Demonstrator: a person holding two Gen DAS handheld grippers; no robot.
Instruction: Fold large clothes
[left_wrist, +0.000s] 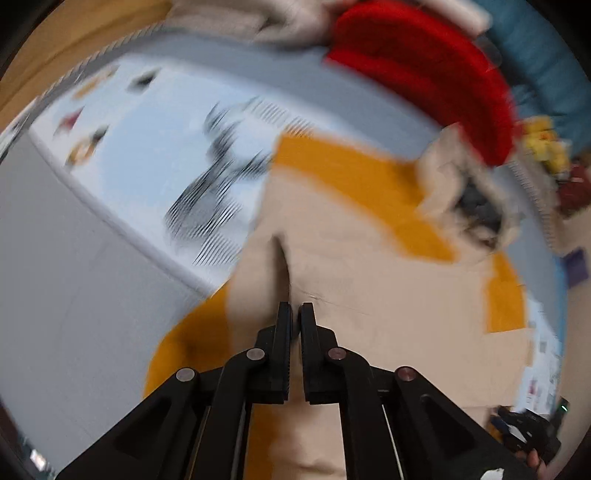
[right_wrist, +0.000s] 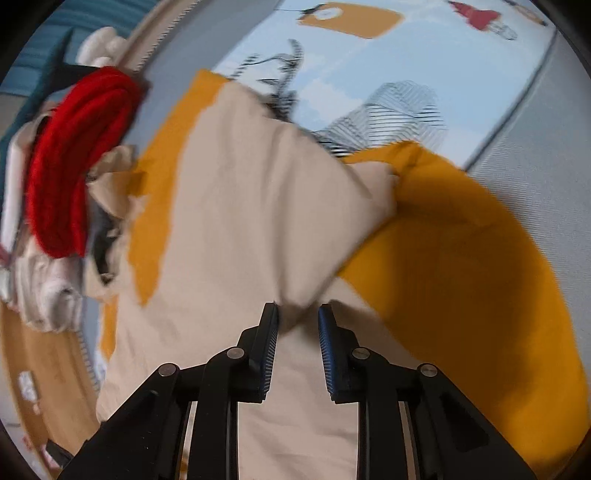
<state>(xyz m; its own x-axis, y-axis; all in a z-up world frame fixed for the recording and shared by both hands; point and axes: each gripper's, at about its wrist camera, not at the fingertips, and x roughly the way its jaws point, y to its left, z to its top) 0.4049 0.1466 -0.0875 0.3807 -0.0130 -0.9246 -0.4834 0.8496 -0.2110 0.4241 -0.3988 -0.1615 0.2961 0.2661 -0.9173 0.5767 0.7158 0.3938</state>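
Observation:
A large beige garment (left_wrist: 351, 266) lies spread over an orange patch of a printed mat (left_wrist: 147, 155). My left gripper (left_wrist: 294, 310) is shut on a fold of the beige garment and lifts it into a ridge. In the right wrist view the beige garment (right_wrist: 240, 192) has one part folded over. My right gripper (right_wrist: 297, 312) has its jaws a little apart around a bunched edge of the beige cloth. The view is blurred by motion.
A pile of folded clothes with a red knit piece (left_wrist: 424, 70) on top sits at the mat's far edge, also in the right wrist view (right_wrist: 70, 166). Grey mat border (left_wrist: 55, 277) lies left. Wooden floor (right_wrist: 33, 369) lies beyond the mat.

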